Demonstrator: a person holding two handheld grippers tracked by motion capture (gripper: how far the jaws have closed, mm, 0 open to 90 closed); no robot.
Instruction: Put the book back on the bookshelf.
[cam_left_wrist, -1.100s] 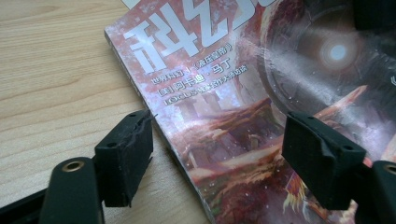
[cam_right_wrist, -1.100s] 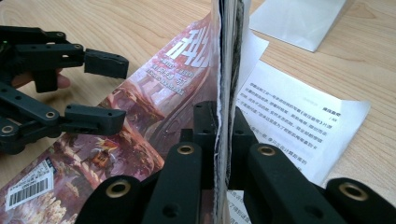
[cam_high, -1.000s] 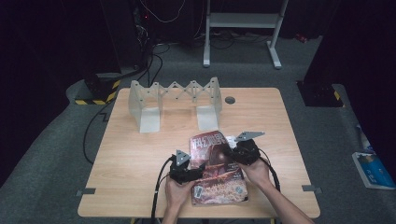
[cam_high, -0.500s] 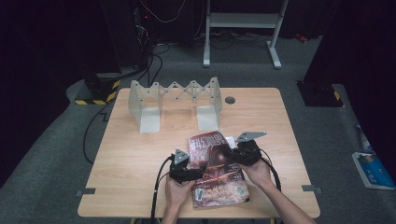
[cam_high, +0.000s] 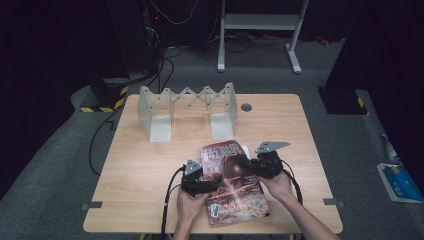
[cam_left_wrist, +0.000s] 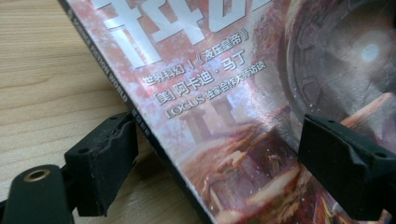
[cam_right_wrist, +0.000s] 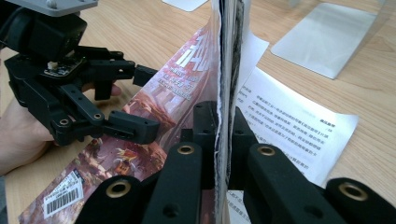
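A magazine (cam_high: 232, 182) with a reddish illustrated cover lies near the table's front edge. My left gripper (cam_high: 212, 182) sits at its left side. In the left gripper view the jaws of that gripper (cam_left_wrist: 219, 140) stand wide apart, one beside the spine, one over the cover (cam_left_wrist: 224, 93), neither pressing. They have just been opening. My right gripper (cam_high: 252, 167) is shut on the magazine's right edge. In the right gripper view that gripper (cam_right_wrist: 223, 121) pinches the pages edge-on and lifts them, with the left gripper (cam_right_wrist: 142, 100) open over the cover (cam_right_wrist: 177, 93).
A white printed sheet (cam_right_wrist: 289, 121) lies on the table under the magazine's raised edge. A grey metal accordion book rack (cam_high: 187, 107) stands at the back of the wooden table (cam_high: 140, 170), with a round cable hole (cam_high: 245, 106) to its right.
The right gripper has drifted a little with the magazine's edge. The left hand rests in the same spot.
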